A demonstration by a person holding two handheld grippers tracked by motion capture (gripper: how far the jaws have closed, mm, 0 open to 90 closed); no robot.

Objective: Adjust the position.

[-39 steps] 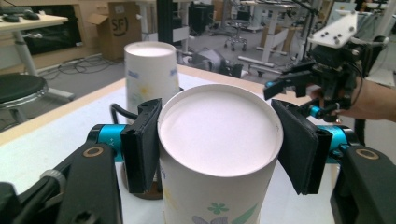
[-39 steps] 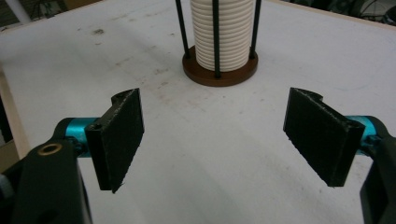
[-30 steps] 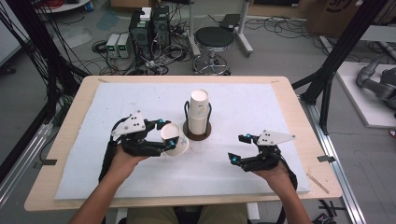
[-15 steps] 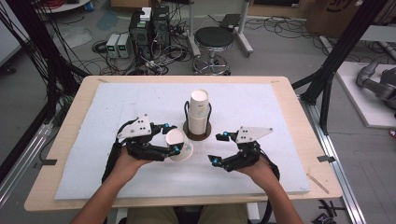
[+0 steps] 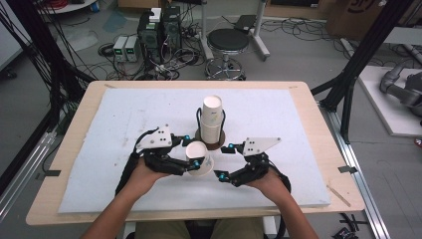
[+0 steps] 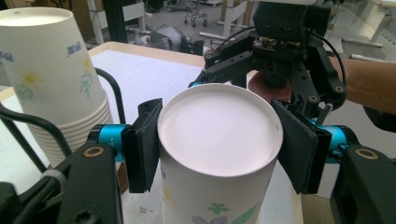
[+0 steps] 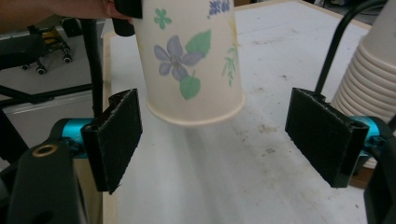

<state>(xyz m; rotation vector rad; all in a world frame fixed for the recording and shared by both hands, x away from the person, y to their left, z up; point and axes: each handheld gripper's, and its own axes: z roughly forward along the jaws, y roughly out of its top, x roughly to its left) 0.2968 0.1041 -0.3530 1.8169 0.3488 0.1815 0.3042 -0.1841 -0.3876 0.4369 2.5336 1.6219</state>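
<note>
Your right gripper view reveals the cup's flowers; your left gripper clamps it upside-down, right jaws spread wide.

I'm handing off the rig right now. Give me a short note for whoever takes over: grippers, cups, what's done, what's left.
Left gripper: shut on the paper cup, held upside down and clear of the table mat.
Right gripper: open, jaws either side of the cup's rim, not touching.
Cup stack: upside down in the black wire holder mid-table.
Done: one cup is off the stack.
Left: probably close the right gripper on the cup, then place it.
</note>
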